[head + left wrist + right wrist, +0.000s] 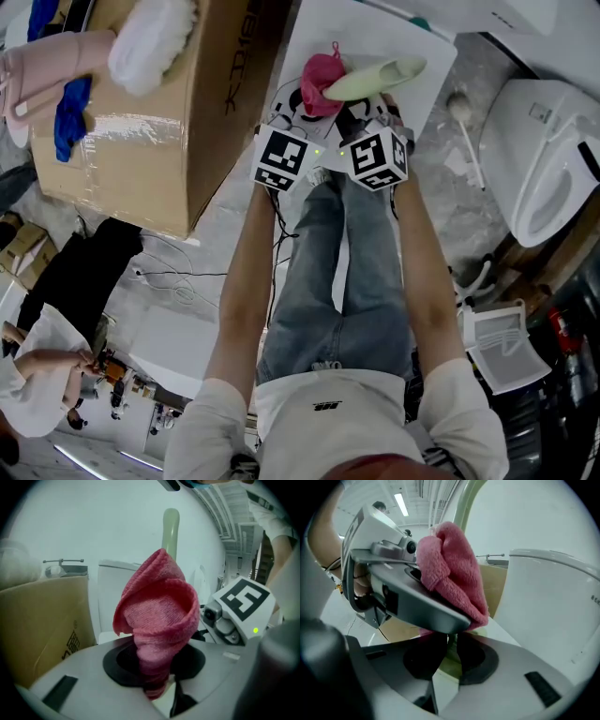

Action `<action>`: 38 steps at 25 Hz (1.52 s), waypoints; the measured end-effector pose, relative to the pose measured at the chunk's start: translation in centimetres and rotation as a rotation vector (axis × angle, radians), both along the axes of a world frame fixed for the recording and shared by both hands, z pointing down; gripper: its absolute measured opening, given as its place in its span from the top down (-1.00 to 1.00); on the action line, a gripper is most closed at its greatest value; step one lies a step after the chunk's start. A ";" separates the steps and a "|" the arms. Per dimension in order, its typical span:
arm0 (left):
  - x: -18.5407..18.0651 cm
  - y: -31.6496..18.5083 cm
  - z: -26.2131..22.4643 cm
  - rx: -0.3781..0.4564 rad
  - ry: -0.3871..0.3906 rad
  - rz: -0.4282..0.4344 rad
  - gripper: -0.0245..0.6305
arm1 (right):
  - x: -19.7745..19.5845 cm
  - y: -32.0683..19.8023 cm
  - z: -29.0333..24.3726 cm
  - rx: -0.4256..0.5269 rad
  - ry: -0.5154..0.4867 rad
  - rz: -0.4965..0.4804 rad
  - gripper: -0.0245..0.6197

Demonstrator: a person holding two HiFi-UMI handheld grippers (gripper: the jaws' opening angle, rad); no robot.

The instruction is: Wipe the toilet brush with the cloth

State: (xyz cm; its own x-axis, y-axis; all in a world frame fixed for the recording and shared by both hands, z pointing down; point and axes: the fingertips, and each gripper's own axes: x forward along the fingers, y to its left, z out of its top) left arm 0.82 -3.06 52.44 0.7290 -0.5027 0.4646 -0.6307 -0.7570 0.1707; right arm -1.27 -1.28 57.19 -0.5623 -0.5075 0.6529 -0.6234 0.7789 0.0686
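1. One large cardboard box stands at the left of the head view.
2. A white toilet stands at the right of that view.
3. The right gripper has its jaws closed narrowly on the pale green toilet brush, which is held up between the box and the toilet.
4. The left gripper pinches the bunched pink cloth. The cloth rises just beside the brush's handle, and whether the two touch I cannot tell.
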 end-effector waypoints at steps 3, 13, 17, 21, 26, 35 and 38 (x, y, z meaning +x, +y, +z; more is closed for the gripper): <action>0.1 0.1 1.0 -0.012 -0.003 -0.005 0.54 | 0.1 0.0 0.0 -0.001 -0.001 0.001 0.73; -0.1 0.0 -1.9 0.016 0.002 0.009 0.55 | 0.1 0.0 -0.1 -0.011 0.004 0.003 0.72; 0.0 -0.2 -4.8 0.056 0.033 0.020 0.54 | 0.1 0.1 0.0 -0.018 0.007 0.003 0.72; 0.2 -0.5 -7.9 0.102 0.067 0.033 0.54 | 0.0 0.1 0.1 -0.027 0.011 0.006 0.72; 0.6 -1.1 -11.7 0.154 0.109 0.047 0.54 | 0.0 -0.1 0.0 -0.030 0.015 0.016 0.72; 1.0 -1.5 -16.9 0.239 0.193 0.073 0.40 | 0.0 -0.1 0.0 -0.040 0.015 0.026 0.72; 0.5 -1.3 -17.7 0.249 0.200 0.067 0.36 | 0.0 -0.1 0.0 -0.049 0.011 0.028 0.71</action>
